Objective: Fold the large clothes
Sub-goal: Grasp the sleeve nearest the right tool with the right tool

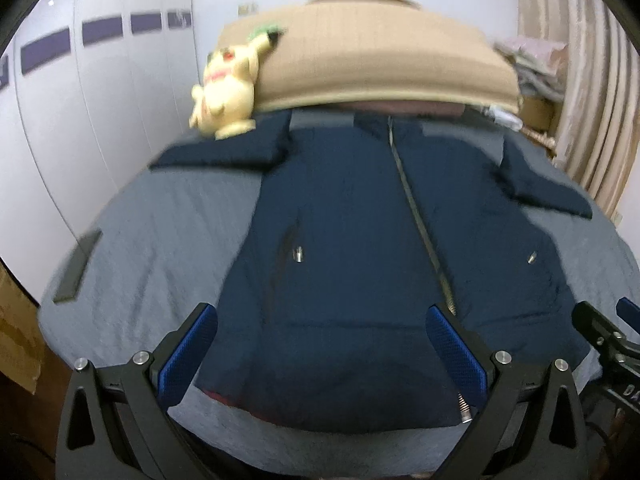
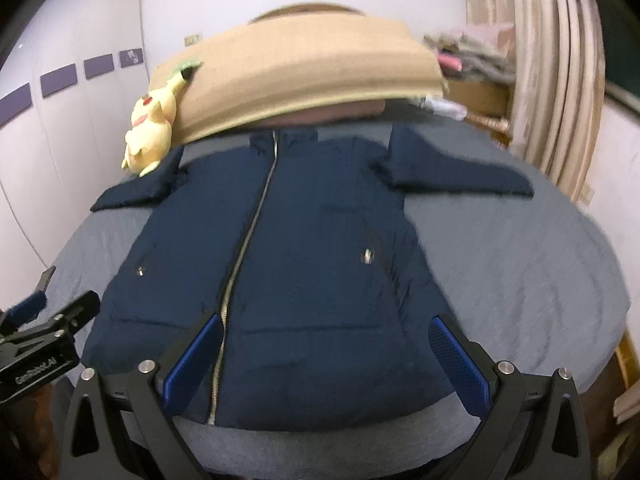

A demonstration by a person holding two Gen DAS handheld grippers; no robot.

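Navy jacket spread flat on a grey bed, both grippers hovering above its hem with fingers wide apart.

Left wrist view: the left gripper (image 1: 322, 350) hangs spread wide and empty over the lower edge of the jacket (image 1: 352, 240), which lies front up, zipped, sleeves out to each side, on the bed (image 1: 160, 240); a yellow plush toy (image 1: 226, 92) sits beside the tan headboard cushion (image 1: 360, 60), by one sleeve.
Right wrist view: the right gripper (image 2: 324, 356) is equally wide and empty above the hem, straddling the jacket's (image 2: 312, 248) zipper (image 2: 244, 248) side; the left gripper (image 2: 52, 320) shows at the left edge.
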